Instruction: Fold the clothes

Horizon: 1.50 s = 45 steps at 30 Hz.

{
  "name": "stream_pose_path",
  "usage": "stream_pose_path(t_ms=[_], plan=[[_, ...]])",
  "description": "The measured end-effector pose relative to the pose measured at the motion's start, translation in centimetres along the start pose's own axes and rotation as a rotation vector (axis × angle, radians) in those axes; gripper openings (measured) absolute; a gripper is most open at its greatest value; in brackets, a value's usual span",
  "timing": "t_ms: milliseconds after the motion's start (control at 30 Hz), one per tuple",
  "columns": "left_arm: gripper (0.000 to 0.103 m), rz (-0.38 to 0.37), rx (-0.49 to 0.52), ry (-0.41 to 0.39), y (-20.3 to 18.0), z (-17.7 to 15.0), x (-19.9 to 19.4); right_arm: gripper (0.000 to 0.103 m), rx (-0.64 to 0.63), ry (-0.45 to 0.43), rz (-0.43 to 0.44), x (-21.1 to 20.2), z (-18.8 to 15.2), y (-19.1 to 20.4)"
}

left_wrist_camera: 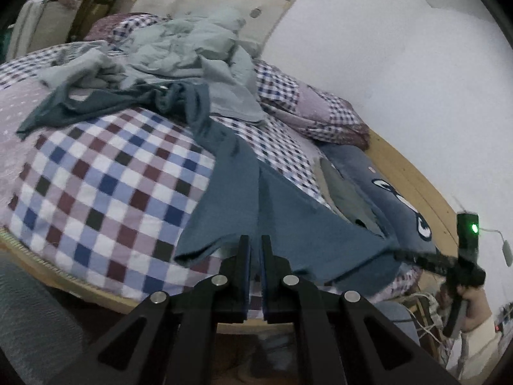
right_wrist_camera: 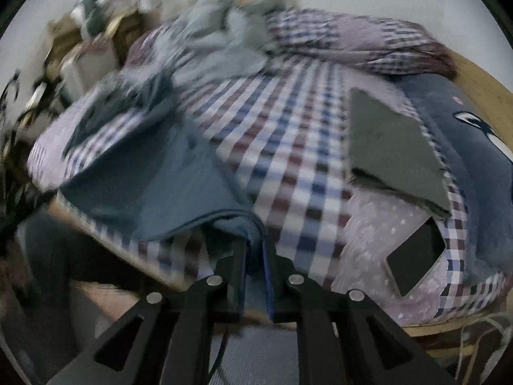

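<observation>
A dark teal garment (left_wrist_camera: 243, 199) stretches from a crumpled heap down to the near edge of the checked bed (left_wrist_camera: 105, 176). My left gripper (left_wrist_camera: 255, 240) is shut on its hem. My right gripper (left_wrist_camera: 399, 253), held in a hand, grips the same hem further right. In the blurred right wrist view, my right gripper (right_wrist_camera: 255, 243) is shut on a bunched corner of the teal garment (right_wrist_camera: 166, 186). A pile of pale grey-green clothes (left_wrist_camera: 189, 48) lies at the far side of the bed.
A folded grey garment (right_wrist_camera: 391, 147) and a dark phone (right_wrist_camera: 415, 258) lie on the bed to the right. A blue plush cushion with cartoon eyes (left_wrist_camera: 384, 199) rests beside the wooden bed frame (left_wrist_camera: 413, 179) by the white wall. Boxes and bags (left_wrist_camera: 48, 16) stand far left.
</observation>
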<state>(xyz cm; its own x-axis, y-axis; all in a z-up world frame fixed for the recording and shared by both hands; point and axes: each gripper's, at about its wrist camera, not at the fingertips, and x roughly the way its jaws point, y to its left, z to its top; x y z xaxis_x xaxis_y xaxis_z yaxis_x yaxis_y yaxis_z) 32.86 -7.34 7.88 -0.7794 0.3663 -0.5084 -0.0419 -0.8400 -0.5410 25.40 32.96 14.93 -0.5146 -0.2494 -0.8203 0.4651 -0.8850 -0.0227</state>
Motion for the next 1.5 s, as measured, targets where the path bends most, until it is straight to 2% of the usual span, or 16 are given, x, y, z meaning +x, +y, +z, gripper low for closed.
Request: stream_pose_path(t_ms=[67, 100, 133, 267, 400, 500, 567, 600, 667, 767, 867, 1067, 1233, 1333, 1500], plan=[[0.004, 0.025, -0.005, -0.004, 0.4, -0.1, -0.4, 0.029, -0.027, 0.010, 0.021, -0.4, -0.5, 0.9], [0.004, 0.034, -0.006, -0.005, 0.6, -0.1, -0.5, 0.043, -0.036, 0.010, 0.030, -0.6, -0.7, 1.2], [0.004, 0.045, -0.008, -0.006, 0.9, -0.2, -0.8, 0.050, -0.054, 0.006, 0.043, -1.1, -0.9, 1.7], [0.004, 0.063, -0.001, -0.011, 1.3, -0.2, -1.3, 0.058, -0.077, -0.019, 0.049, -2.1, -0.9, 2.7], [0.004, 0.051, -0.012, -0.029, 1.9, 0.3, -1.4, 0.064, -0.021, -0.064, 0.066, -2.0, 0.2, 3.3], [0.012, 0.041, -0.017, -0.054, 2.0, 1.6, -1.1, 0.065, 0.021, -0.092, 0.086, -1.0, 1.4, 4.4], [0.030, 0.033, -0.021, -0.080, 2.1, 2.6, -1.0, 0.065, 0.035, -0.104, 0.099, -0.3, 2.4, 5.3], [0.035, 0.028, -0.023, -0.094, 2.1, 3.0, -1.0, 0.065, 0.037, -0.110, 0.103, -0.1, 2.8, 5.6], [0.054, 0.018, -0.024, -0.135, 2.3, 4.4, -0.8, 0.065, 0.038, -0.137, 0.112, 0.7, 4.5, 6.8], [0.067, 0.010, -0.017, -0.191, 2.8, 6.5, -0.4, 0.065, 0.038, -0.166, 0.130, 1.6, 6.9, 8.2], [0.075, 0.010, -0.020, -0.235, 3.6, 8.8, 0.7, 0.066, 0.041, -0.176, 0.153, 3.2, 9.5, 9.3], [0.081, -0.013, -0.050, -0.264, 6.1, 13.2, 4.3, 0.066, 0.024, -0.155, 0.184, 8.0, 14.0, 12.2], [0.081, -0.034, -0.057, -0.225, 7.7, 15.9, 8.0, 0.066, 0.009, -0.145, 0.184, 12.7, 16.8, 14.9], [0.081, -0.035, -0.062, -0.196, 8.4, 17.4, 10.0, 0.066, -0.003, -0.157, 0.166, 15.1, 18.3, 16.5], [0.081, -0.021, -0.055, -0.168, 9.0, 19.0, 12.9, 0.065, -0.003, -0.189, 0.072, 19.1, 20.6, 17.7]])
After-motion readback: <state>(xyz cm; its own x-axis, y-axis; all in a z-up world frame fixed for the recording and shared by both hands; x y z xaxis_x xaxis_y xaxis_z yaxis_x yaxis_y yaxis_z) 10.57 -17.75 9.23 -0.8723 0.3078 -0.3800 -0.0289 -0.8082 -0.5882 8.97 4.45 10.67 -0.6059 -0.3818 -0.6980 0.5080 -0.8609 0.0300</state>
